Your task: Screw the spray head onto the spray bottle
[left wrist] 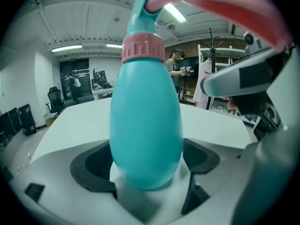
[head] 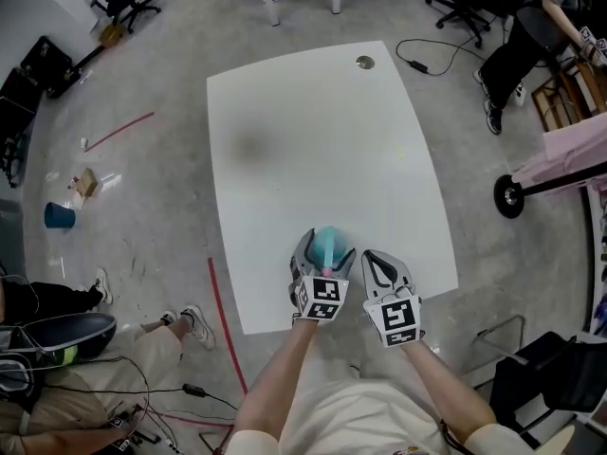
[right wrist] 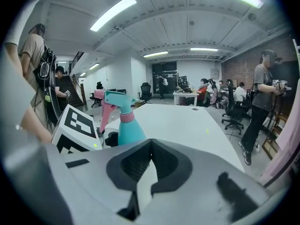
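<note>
A teal spray bottle (left wrist: 146, 125) stands upright between the jaws of my left gripper (left wrist: 147, 165), which is shut on its lower body. Its pink collar (left wrist: 143, 48) sits on the neck, with the teal spray head and pink trigger (left wrist: 220, 8) above it. From the head view, the bottle (head: 328, 244) is near the table's front edge, with the left gripper (head: 325, 254) around it. My right gripper (head: 376, 262) hangs just right of it, shut and empty. In the right gripper view the closed right gripper (right wrist: 151, 161) points past the bottle (right wrist: 129, 128), which is to its left.
The white table (head: 322, 131) has a round grommet (head: 365, 62) at its far edge. A seated person (head: 85, 339) is at lower left, another person (head: 522, 45) stands at the far right. Office chairs, a blue cup (head: 59, 216) and red tape (head: 223, 320) are on the floor.
</note>
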{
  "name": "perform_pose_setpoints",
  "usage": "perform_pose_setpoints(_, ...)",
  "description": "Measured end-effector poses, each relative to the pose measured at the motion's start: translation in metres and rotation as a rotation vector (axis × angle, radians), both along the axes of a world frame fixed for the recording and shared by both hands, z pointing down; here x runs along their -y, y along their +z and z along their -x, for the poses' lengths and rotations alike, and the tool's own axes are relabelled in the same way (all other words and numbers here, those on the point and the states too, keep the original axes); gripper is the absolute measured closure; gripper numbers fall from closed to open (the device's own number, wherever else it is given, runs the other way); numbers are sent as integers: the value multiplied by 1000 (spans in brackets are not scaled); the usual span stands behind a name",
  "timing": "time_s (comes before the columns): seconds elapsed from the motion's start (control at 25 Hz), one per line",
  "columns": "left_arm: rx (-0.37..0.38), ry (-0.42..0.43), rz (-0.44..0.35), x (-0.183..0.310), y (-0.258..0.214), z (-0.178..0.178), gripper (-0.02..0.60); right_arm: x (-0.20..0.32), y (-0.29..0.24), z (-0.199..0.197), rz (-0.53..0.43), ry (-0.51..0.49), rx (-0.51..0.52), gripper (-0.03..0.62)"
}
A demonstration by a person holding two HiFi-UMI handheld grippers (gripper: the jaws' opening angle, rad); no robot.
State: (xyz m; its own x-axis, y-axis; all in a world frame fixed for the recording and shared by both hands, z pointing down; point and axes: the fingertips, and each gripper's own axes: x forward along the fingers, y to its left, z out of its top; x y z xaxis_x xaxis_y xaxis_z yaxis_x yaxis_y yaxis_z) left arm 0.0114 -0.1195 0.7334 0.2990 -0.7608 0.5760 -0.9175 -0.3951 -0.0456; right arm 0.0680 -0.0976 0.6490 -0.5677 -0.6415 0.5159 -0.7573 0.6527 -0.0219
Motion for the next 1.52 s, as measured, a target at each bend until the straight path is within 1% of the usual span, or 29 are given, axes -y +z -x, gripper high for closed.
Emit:
perform_pose_setpoints(0.04,-6,6,7,-4,-1,1,136,0,-1,1,4,0,3,588)
perform_pose_setpoints(0.08,-7,9,16,-10,-2,4,130,1,-3,1,6,3,6,588)
perform_pose_setpoints(0.16,-12,5,41,-28,-3,10,129,2,-7,-1,12,9,13,588)
perform_pose_setpoints(0.28,-36,-32,85,-62,-12,21,129,-6,-7,-10,30,-2,17,588)
perform_pose_setpoints(0.32,-28,-46,94,-75,-21,24,130,-8,-10,-12,29,-9,16,588)
perform_pose_setpoints(0.36,-4,-57,90,-86,-35,28,131,-10,-16,-14,26,-20,17,588)
perform_pose_setpoints(0.4,26,-71,68,-97,-55,30,148,-14,-23,-15,23,-34,20,588)
perform_pose_setpoints(0.44,47,-90,35,-109,-81,33,236,-19,-32,-16,22,-50,26,588)
perform_pose_setpoints(0.48,50,-117,5,-119,-107,34,330,-25,-41,-16,23,-63,34,588)
perform_pose_setpoints(0.52,33,-147,-11,-128,-132,34,412,-32,-51,-16,26,-74,45,588)
perform_pose_setpoints(0.56,6,-178,-16,-133,-152,34,477,-38,-59,-15,26,-82,58,588)
perform_pose_setpoints(0.64,-45,-230,-15,-128,-178,33,572,-40,-73,-9,13,-101,84,588)
perform_pose_setpoints(0.76,-111,-262,-8,-105,-201,30,575,-33,-87,2,-7,-142,91,588)
perform_pose_setpoints(0.84,-133,-267,-19,-89,-217,28,575,-26,-96,8,-11,-144,104,588)
perform_pose_setpoints(0.96,-104,-258,-45,-77,-234,27,575,-18,-115,14,-31,-130,134,589)
perform_pose_setpoints(1.04,-89,-246,-46,-77,-238,27,575,-15,-125,15,-52,-127,138,589)
perform_pose_setpoints(1.24,-80,-261,-44,-82,-248,35,577,-14,-133,15,-52,-121,145,589)
perform_pose_setpoints(1.52,-70,-248,-38,-93,-237,31,576,-19,-127,4,-47,-96,145,589)
